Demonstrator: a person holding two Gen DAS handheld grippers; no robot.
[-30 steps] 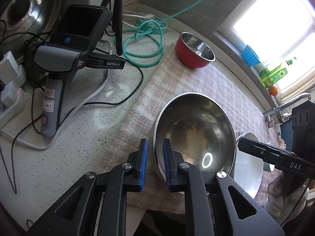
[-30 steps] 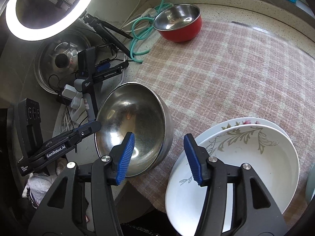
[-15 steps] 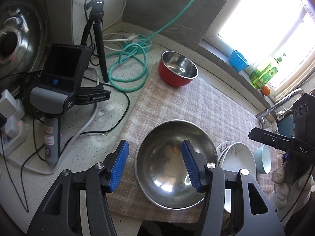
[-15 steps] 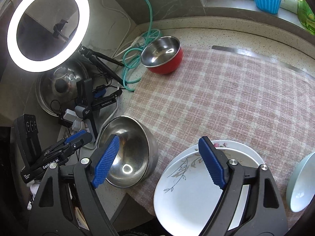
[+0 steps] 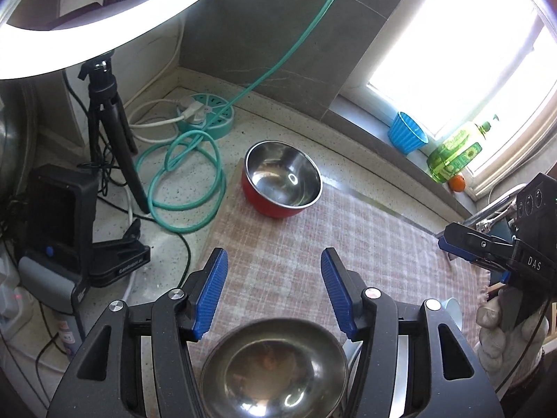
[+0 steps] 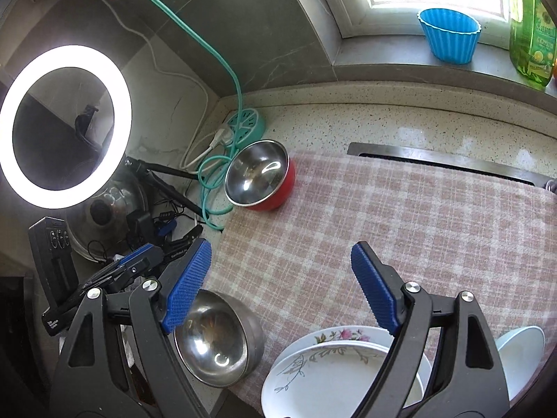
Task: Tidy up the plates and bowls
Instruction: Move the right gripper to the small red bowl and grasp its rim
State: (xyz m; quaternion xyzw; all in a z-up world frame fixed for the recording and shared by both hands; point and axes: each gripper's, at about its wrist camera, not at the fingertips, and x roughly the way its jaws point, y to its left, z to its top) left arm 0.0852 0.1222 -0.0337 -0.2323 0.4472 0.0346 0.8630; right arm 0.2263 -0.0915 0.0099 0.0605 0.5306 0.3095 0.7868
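My left gripper point(image 5: 273, 289) hangs open above the near edge of the plaid cloth point(image 5: 365, 240), with nothing between its blue pads. Just below it sits a plain steel bowl point(image 5: 275, 365), upright and free. A red bowl with a steel inside point(image 5: 282, 183) stands at the cloth's far left corner. My right gripper point(image 6: 282, 285) is open wide and empty, above the cloth between the steel bowl point(image 6: 217, 345) and two stacked flowered plates point(image 6: 341, 365). A pale bowl point(image 6: 518, 351) shows at the right edge. The red bowl point(image 6: 259, 176) is far ahead.
Left of the cloth lie a coiled teal cable point(image 5: 184, 181), a round power strip point(image 5: 205, 115), a black tripod point(image 5: 111, 122) under a ring light point(image 6: 66, 125) and a spare gripper device point(image 5: 69, 244). A blue cup point(image 6: 449, 35) and a green bottle point(image 5: 456, 153) stand on the sill.
The left jaws let go of the steel bowl's rim and spread apart. The right jaws widened. Both grippers rose and drew back, so the bowl and plates now sit low in view.
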